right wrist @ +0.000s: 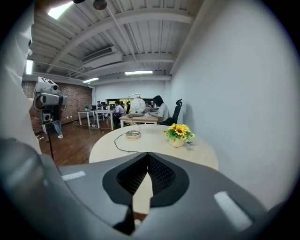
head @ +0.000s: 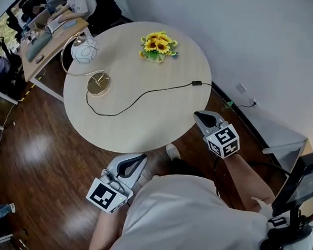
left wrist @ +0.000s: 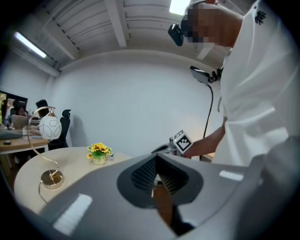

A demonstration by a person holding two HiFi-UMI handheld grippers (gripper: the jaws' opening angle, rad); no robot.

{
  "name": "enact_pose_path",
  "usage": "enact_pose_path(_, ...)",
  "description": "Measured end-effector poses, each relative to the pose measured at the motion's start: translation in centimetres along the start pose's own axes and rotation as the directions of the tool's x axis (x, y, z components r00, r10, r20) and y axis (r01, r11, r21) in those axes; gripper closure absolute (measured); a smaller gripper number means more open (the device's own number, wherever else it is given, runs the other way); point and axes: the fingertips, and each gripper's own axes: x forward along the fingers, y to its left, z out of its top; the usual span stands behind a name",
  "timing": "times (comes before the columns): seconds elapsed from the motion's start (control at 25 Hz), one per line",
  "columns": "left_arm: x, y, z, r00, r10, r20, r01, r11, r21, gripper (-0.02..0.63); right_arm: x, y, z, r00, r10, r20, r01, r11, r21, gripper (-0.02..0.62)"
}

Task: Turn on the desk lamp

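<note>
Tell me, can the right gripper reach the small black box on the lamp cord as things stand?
Probably yes. The right gripper hovers by the edge of the table nearest the black box, and only bare tabletop lies between them.

Desk lamp (head: 98, 83) sits on the left part of the round table (head: 162, 122), with the flowers (head: 158, 47) at the far edge. The cord (head: 142, 97) runs from the lamp base across to the right rim, and its switch (head: 196, 83) lies near that rim. Both grippers are off the near edge: left gripper (head: 139, 158) in front, right gripper (head: 200, 117) at the right. A desk (head: 47, 46) stands behind the lamp.
</note>
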Motion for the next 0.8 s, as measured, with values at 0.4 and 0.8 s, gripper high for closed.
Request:
enact_pose_path(0.4,8.4,5.2,1.7,0.994,0.093,-0.066,-0.094,0.995,-0.018,0.589,11.8,-15.5,-6.2,0.987,-0.004,-0.164,-0.001,1.0,-0.031,0.592)
enact_pose_path(0.8,10.9,9.3,2.4,0.976,0.206,-0.076,-0.21,0.976,-0.051,0.589,19.0,-22.8,-13.1,0.937,-0.028,-0.347,0.011,0.999,-0.051,0.592)
